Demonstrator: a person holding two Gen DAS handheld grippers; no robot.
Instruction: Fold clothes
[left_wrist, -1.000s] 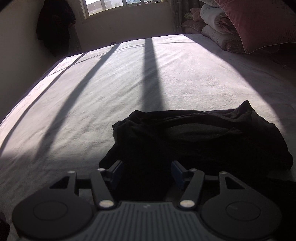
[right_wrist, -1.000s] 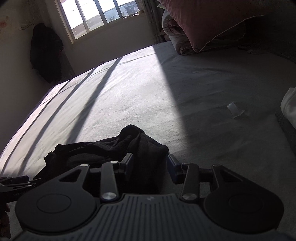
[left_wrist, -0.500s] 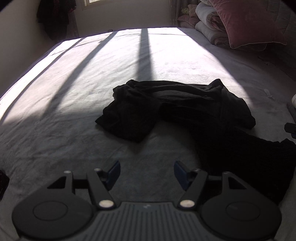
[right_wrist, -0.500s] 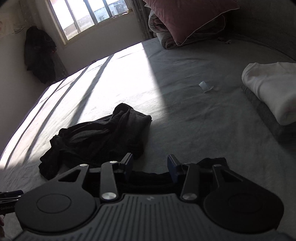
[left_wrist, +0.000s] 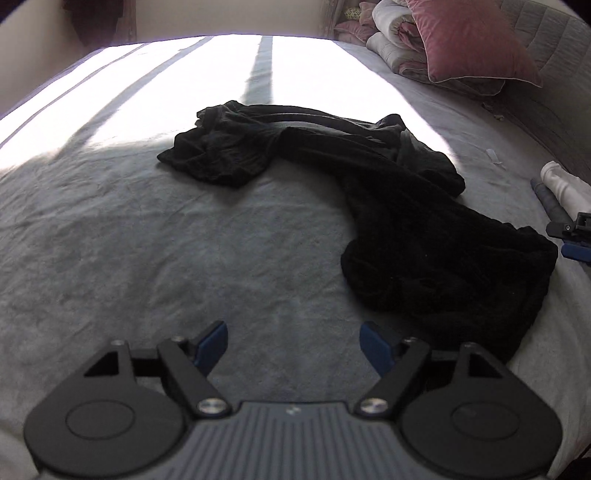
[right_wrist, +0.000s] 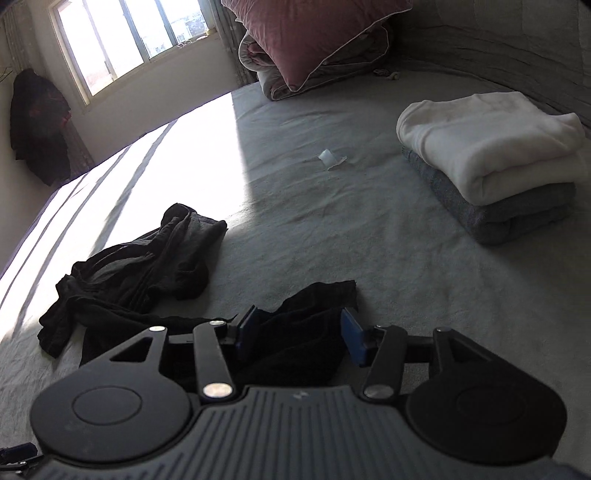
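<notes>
Left wrist view shows the left gripper (left_wrist: 293, 345) with its two blue-padded fingers spread wide above bare grey bedspread (left_wrist: 147, 236), nothing between them. The bedspread is a soft, slightly napped fabric, creased in shallow wrinkles; its far half is washed out white by sunlight, crossed by thin dark bars of shadow. A black garment (left_wrist: 406, 206) lies crumpled across the middle of the bed in a loose curved shape, one bunched end toward the far left, the other broad end near the right edge. Its folds are so dark that seams and edges are hard to read, and what kind of garment it is cannot be told. At the right border only a cut-off tip of the right gripper (left_wrist: 574, 236) shows, just beside the black cloth.

From the right wrist view, the right gripper (right_wrist: 299, 334) also has its fingers parted, with the near end of the black garment (right_wrist: 306, 325) lying between the blue pads (right_wrist: 352, 336); whether either pad touches the cloth cannot be told. To the right sits a neat stack: a thick white folded piece (right_wrist: 487, 147) on top of a grey folded piece (right_wrist: 509, 210), both plush. A small pale scrap (right_wrist: 330, 158) lies on the bedspread, well apart from both. A dusty-pink pillow (right_wrist: 314, 33) leans on rolled bedding at the far end, partly cut off. A window (right_wrist: 125, 40) glares overexposed, and a dark coat (right_wrist: 38, 125) hangs by the wall.
</notes>
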